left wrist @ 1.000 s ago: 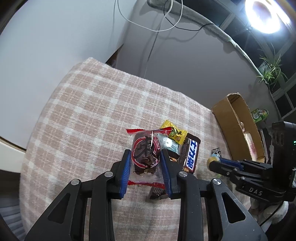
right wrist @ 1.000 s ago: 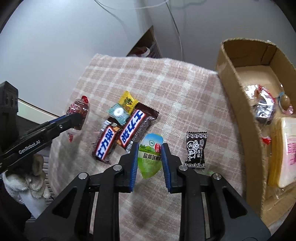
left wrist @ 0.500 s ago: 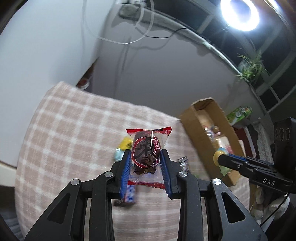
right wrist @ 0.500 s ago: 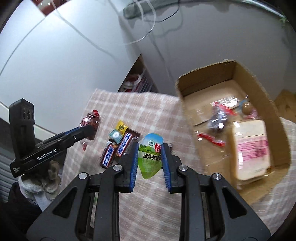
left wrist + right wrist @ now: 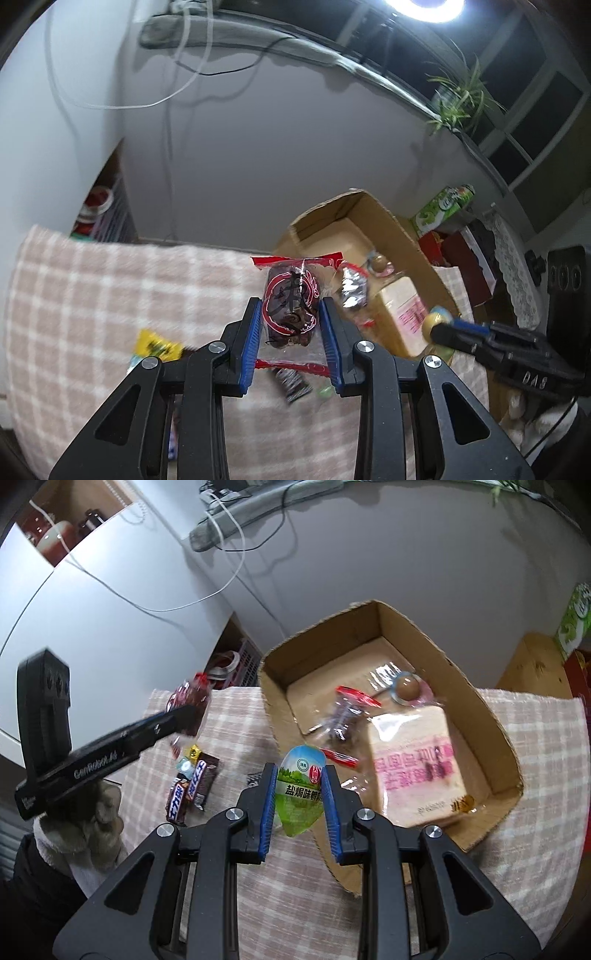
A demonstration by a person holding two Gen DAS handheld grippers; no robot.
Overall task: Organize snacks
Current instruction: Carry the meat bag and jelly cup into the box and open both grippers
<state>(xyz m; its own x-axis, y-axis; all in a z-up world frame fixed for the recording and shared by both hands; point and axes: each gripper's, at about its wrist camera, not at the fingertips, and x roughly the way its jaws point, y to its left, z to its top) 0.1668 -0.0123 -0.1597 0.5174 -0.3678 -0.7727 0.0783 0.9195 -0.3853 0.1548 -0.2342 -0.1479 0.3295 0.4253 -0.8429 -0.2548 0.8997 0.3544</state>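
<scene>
**Both snacks held near the box**

Your left hand-held gripper (image 5: pixel 290 332) clamps the red-wrapped date snack (image 5: pixel 291 306); your right hand-held gripper (image 5: pixel 299 799) clamps the green jelly cup (image 5: pixel 300 790) at the cardboard box (image 5: pixel 480 716) rim, bread packet (image 5: pixel 417 768) inside at 3 o'clock.

The green teardrop packet (image 5: pixel 300 789) carries dark Chinese print — "盐焗味" is readable, the following characters partly hidden by a blue pad. The black gripper body (image 5: pixel 99 764) at the left of the right wrist view bears white lettering, blurred, reading roughly "GenRobot.AI". In the left wrist view the other gripper body (image 5: pixel 532 378) shows "DAS". The two chocolate bars (image 5: pixel 192 790) on the checked cloth have white-and-blue "士力架". The bread bag (image 5: pixel 413 768) in the cardboard box has pink print — upside down, unreadable.
</scene>
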